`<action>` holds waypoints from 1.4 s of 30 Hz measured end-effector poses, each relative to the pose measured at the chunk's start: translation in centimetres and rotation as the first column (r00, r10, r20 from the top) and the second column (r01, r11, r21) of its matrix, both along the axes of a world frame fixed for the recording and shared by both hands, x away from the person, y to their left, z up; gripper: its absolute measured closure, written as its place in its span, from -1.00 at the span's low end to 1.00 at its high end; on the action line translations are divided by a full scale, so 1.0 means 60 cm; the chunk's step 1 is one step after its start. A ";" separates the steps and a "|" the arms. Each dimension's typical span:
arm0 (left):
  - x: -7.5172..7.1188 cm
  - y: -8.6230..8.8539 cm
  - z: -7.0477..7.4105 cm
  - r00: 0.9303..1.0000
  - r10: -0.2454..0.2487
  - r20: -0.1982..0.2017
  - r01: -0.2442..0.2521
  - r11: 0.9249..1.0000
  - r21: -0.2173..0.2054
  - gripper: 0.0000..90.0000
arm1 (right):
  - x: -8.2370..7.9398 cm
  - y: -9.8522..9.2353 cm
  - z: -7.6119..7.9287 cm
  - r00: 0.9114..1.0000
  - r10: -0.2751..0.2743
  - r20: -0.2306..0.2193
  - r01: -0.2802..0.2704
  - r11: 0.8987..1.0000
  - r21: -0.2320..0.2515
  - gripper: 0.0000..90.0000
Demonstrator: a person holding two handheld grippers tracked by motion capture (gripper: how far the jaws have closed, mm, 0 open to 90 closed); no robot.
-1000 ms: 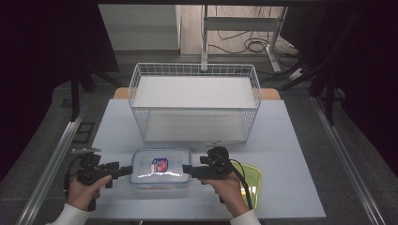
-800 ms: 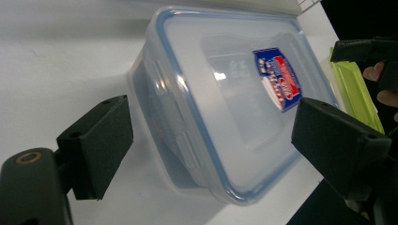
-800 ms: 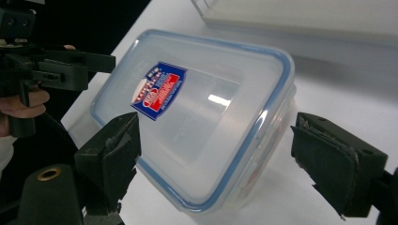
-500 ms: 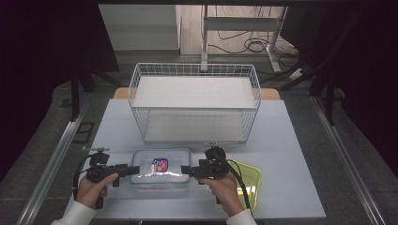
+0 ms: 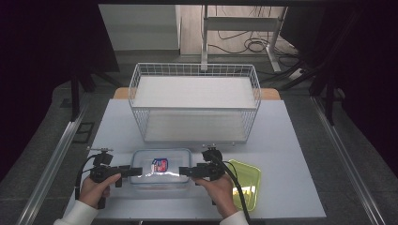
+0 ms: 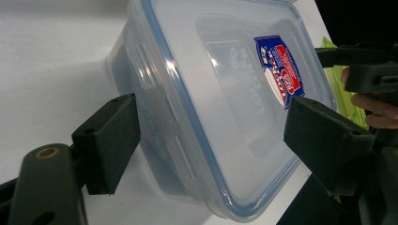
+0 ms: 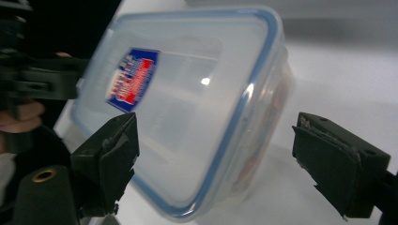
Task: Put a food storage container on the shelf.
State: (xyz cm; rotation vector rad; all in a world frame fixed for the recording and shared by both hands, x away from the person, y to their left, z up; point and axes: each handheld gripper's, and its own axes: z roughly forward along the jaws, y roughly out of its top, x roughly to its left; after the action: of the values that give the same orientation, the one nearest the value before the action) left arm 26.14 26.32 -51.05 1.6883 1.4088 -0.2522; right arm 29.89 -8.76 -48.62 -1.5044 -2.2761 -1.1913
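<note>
1. A clear plastic food box (image 5: 160,168) with a blue-rimmed snap lid and a red and blue label sits on the white counter (image 5: 291,140), close to its near edge and a little left of the middle.
2. The left tool (image 5: 133,171) is at the box's left end, the right tool (image 5: 184,171) at its right end. In each gripper view the jaws stand spread on either side of an end of the box, not pressing it; both are released.
3. The box looks stiff and light, with smooth, glossy walls that may slip. Something reddish shows faintly inside; what it is cannot be told.
4. Best hold, as a judgement: the short ends under the lid's rim, where the latch flaps (image 6: 155,117) give an edge to catch.
5. A lime green lid (image 5: 245,185) lies just right of the box. A white wire basket (image 5: 196,105) stands behind it toward the far edge.
</note>
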 end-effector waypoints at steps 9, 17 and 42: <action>0.005 -0.001 -0.005 1.000 0.001 -0.012 -0.001 1.000 0.004 -0.58 | 0.013 0.011 -0.017 0.998 -0.001 -0.059 -0.001 1.000 -0.020 -0.70; 0.008 -0.001 -0.009 1.000 -0.008 -0.027 0.008 1.000 -0.012 -0.58 | 0.021 0.015 -0.028 0.994 0.018 -0.108 -0.015 1.000 0.022 -0.70; 0.001 0.016 -0.013 0.999 0.024 -0.047 -0.028 0.996 -0.082 -0.23 | 0.018 0.003 -0.021 0.989 0.009 -0.149 0.004 0.996 0.084 -0.19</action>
State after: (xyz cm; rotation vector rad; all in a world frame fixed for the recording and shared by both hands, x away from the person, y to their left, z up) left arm 26.18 27.27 -51.81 1.6048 1.4343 -0.3319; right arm 30.97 -8.56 -49.86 -1.5058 -2.1048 -1.1188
